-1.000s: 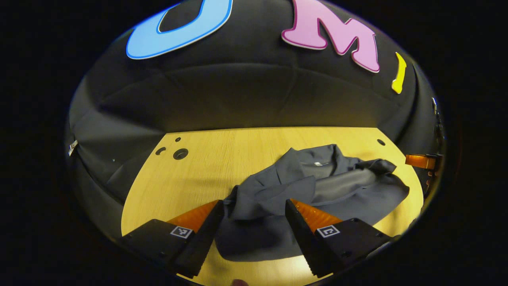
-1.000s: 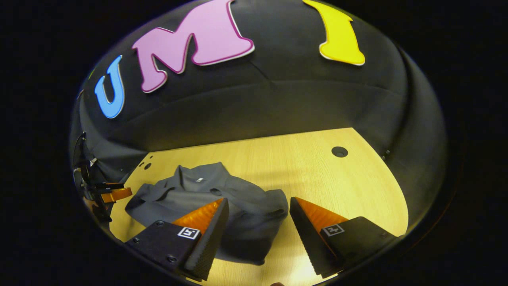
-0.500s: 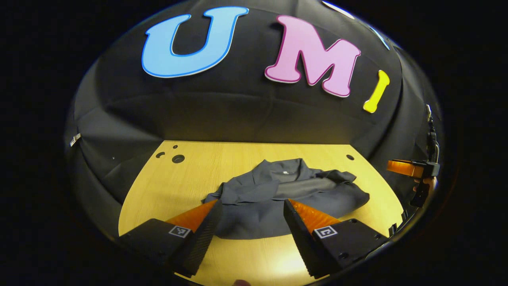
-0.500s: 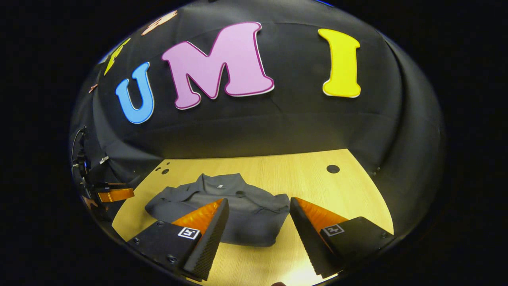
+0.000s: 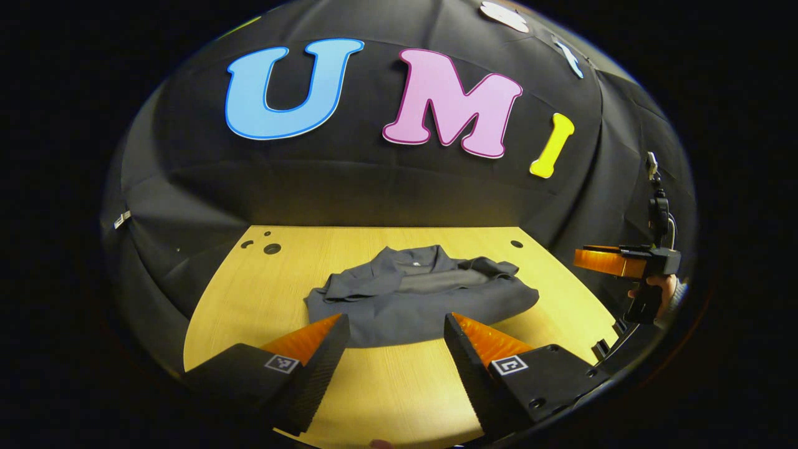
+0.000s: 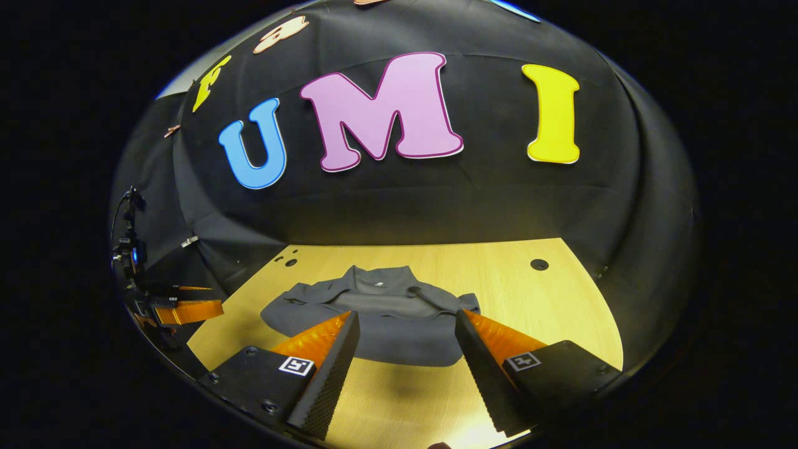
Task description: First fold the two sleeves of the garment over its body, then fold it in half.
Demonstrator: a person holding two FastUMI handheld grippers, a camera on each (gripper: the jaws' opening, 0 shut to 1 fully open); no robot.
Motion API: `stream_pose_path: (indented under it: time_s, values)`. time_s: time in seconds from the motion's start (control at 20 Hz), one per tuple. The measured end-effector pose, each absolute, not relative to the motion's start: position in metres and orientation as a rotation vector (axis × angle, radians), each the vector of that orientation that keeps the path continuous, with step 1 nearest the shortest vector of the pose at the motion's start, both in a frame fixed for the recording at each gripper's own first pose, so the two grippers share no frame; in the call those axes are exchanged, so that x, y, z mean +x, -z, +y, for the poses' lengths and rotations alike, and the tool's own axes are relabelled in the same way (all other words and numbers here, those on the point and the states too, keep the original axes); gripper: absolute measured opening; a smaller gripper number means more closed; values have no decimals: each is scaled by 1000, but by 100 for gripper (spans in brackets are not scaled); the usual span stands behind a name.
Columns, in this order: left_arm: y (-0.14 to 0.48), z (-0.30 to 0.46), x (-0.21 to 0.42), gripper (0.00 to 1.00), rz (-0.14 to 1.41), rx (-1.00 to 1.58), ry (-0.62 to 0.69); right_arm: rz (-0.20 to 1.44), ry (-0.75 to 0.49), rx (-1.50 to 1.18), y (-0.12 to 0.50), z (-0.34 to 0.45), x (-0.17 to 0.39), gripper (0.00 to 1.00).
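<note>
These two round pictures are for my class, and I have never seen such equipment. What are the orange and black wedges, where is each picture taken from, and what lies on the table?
A person holds a two-finger gripper in each hand, and a camera rides on each. The wedges at the bottom are that gripper's own fingers. The left gripper and the right gripper both stand open and hold nothing. On the wooden table lies a dark grey garment, collar toward the far wall, apart from both grippers. In the left gripper view, the other gripper and the hand holding it appear at the right edge.

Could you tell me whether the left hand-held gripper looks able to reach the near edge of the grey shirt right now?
Probably yes: the left hand-held gripper is open, bare wooden table lies before the grey shirt, and nothing blocks it.
</note>
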State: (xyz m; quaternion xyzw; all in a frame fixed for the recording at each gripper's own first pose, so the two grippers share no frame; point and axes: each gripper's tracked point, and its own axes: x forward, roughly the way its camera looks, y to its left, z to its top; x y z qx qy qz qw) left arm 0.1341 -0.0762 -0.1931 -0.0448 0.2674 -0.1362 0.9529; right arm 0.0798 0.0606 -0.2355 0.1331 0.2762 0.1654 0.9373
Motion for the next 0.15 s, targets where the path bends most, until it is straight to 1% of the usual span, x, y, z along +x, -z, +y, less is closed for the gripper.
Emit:
stream_pose_path:
  time_s: [0.15]
  values:
    - [191,-77,129,96,535,-93,245,585,-360,224,245,59,78,95]
